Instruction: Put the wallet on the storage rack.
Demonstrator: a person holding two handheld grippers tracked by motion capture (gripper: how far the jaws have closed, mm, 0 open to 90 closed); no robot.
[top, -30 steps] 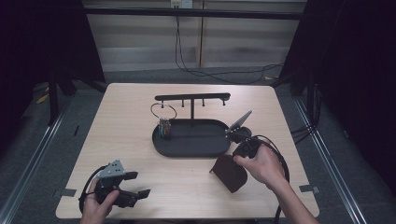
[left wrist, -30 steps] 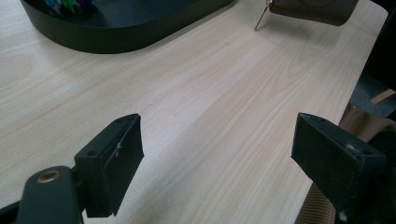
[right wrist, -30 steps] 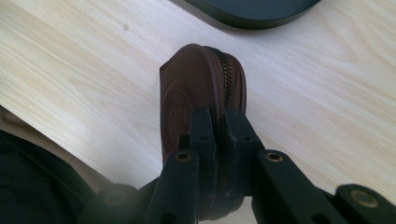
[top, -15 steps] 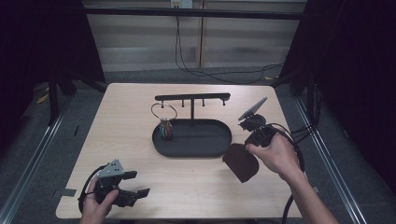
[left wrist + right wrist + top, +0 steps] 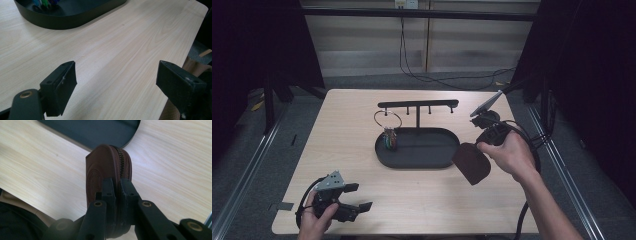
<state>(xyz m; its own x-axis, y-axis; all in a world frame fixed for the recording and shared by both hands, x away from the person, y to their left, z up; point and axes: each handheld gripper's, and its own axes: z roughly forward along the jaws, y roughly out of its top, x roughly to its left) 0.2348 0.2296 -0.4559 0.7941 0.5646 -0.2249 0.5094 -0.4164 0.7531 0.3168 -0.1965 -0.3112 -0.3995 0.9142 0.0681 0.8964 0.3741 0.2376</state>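
A brown zipped leather pouch [image 5: 472, 162] [image 5: 106, 167] hangs above the table by the right end of the black oval tray [image 5: 432, 159]. My right gripper [image 5: 476, 148] [image 5: 117, 185] is shut on the pouch's edge, held up in the person's right hand. The tray carries a T-shaped rack [image 5: 418, 104] with a wire ring [image 5: 387, 118] and a bunch of coloured keys [image 5: 389, 140] hanging at its left. My left gripper [image 5: 359, 196] [image 5: 116, 82] rests near the table's front left corner, jaws wide apart with bare wood between them.
The tray's rim [image 5: 62, 21] lies ahead of my left gripper. Cables [image 5: 532, 145] trail from the right gripper over the table's right edge. Metal rails [image 5: 252, 165] run along the floor beside the table.
My right gripper has lifted the pouch off the table and carried it up and to the right. The left gripper has stayed where it was.
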